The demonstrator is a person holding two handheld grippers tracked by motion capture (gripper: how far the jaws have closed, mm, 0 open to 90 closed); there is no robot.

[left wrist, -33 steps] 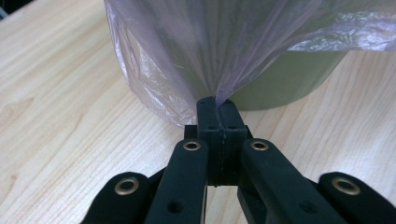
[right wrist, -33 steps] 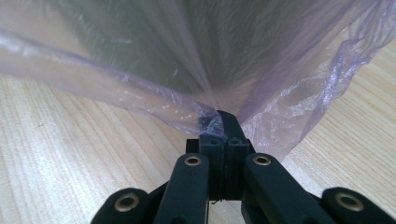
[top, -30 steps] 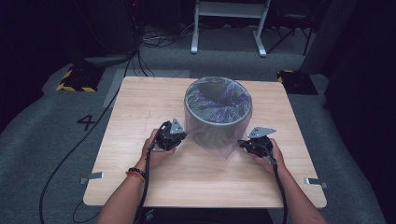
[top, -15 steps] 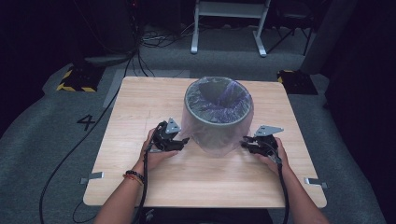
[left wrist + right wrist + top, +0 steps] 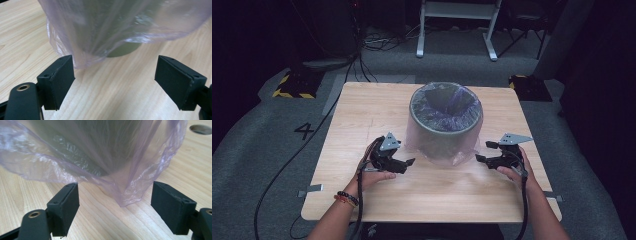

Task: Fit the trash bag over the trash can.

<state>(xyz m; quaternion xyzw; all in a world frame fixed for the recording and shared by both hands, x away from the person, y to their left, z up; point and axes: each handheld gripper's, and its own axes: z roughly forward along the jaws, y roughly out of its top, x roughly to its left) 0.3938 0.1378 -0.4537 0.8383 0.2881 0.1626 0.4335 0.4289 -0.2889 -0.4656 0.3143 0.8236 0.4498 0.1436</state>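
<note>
The round grey-green waste bin (image 5: 445, 125) stands on the light wooden counter (image 5: 362, 115), nearer its far edge than its near one, lined with a thin translucent purple plastic bag (image 5: 427, 145) whose skirt hangs down the outside almost to the counter.

My left gripper (image 5: 404, 164) and right gripper (image 5: 484, 152) flank the bin. Both pairs of fingers have just been opening and now stand wide, pressing on nothing, though the bag's lower hem (image 5: 75, 60) droops close to one left finger (image 5: 58, 80).

From here the film could snag on a finger as I draw away, which would drag the liner off the rim. Static cling might do the same. I think the right corner of the hem (image 5: 125, 200) hangs free, but the gripper view is too close to be sure.
</note>
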